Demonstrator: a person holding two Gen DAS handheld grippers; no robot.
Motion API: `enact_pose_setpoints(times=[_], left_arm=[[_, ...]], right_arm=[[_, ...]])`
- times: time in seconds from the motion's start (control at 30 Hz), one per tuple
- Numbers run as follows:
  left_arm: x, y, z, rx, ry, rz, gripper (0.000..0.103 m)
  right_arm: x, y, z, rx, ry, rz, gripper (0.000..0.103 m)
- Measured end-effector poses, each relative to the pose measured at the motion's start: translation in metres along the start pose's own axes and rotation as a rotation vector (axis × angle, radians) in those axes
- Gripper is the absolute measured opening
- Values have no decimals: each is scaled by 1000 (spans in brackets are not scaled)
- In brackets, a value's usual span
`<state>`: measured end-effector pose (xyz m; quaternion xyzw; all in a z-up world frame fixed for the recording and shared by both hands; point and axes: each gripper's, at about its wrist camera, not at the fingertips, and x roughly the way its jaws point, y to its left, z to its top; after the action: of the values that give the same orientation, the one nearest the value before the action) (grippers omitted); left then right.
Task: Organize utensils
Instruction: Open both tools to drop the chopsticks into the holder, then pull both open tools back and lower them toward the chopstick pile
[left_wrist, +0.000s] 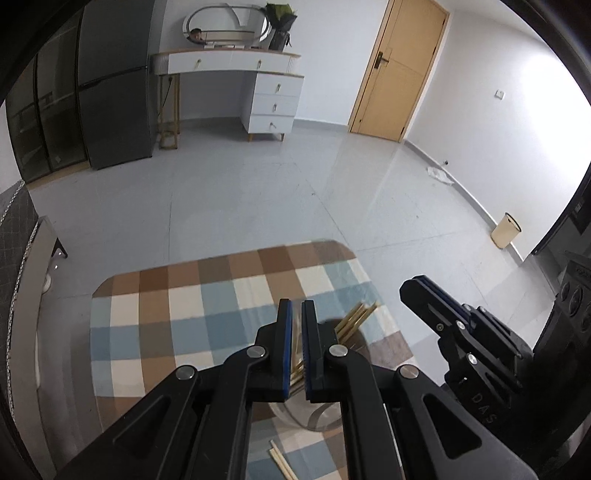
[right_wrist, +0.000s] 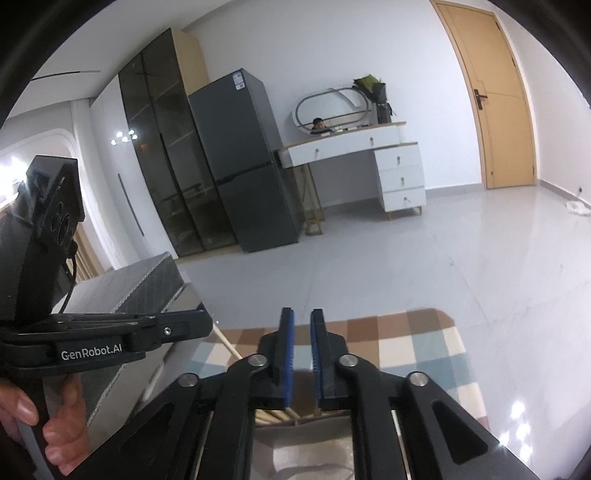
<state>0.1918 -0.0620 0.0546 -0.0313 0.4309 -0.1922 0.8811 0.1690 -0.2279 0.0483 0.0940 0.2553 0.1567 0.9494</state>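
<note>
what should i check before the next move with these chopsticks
1. Left gripper shut: ok.
2. A chopstick really pinched in it: cannot tell; the chopsticks show behind its pads.
3. Glass holder below the left gripper: ok.
4. Right gripper empty, jaws slightly apart: ok.
5. All utensils collected: not ok; loose chopsticks lie on the checked tablecloth.
6. Grippers apart from each other: ok.

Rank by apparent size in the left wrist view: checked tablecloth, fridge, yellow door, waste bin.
1. checked tablecloth
2. fridge and yellow door, which look too alike to rank
3. waste bin

The tablecloth is nearest the camera, so it looks biggest.
</note>
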Motion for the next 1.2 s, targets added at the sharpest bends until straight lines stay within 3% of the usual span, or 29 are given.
enact_pose_setpoints(times=[0.07, 0.17, 0.2, 0.3, 0.43, 0.53, 1.0, 1.2], left_arm=[[-5, 0, 0, 1, -5, 14, 9], [-19, 1, -4, -11, -41, 36, 43], [-24, 1, -6, -15, -55, 42, 48], [-40, 2, -10, -11, -91, 83, 52], [-66, 0, -18, -13, -136, 114, 65], [-83, 0, -25, -17, -168, 127, 67], [-121, 0, -61, -57, -254, 172, 83], [-126, 5, -80, -71, -271, 194, 84]], right_arm=[[-1, 0, -1, 1, 8, 0, 13], [-8, 1, -1, 0, 5, -12, 26], [-13, 1, -2, 4, 4, -18, 32], [-28, 3, -5, 17, -7, -27, 38], [-47, 8, -11, 24, -17, -31, 52], [-66, 16, -15, 14, -34, -50, 65], [-125, 46, -30, 9, -83, -41, 78], [-138, 55, -43, 12, -87, -48, 83]])
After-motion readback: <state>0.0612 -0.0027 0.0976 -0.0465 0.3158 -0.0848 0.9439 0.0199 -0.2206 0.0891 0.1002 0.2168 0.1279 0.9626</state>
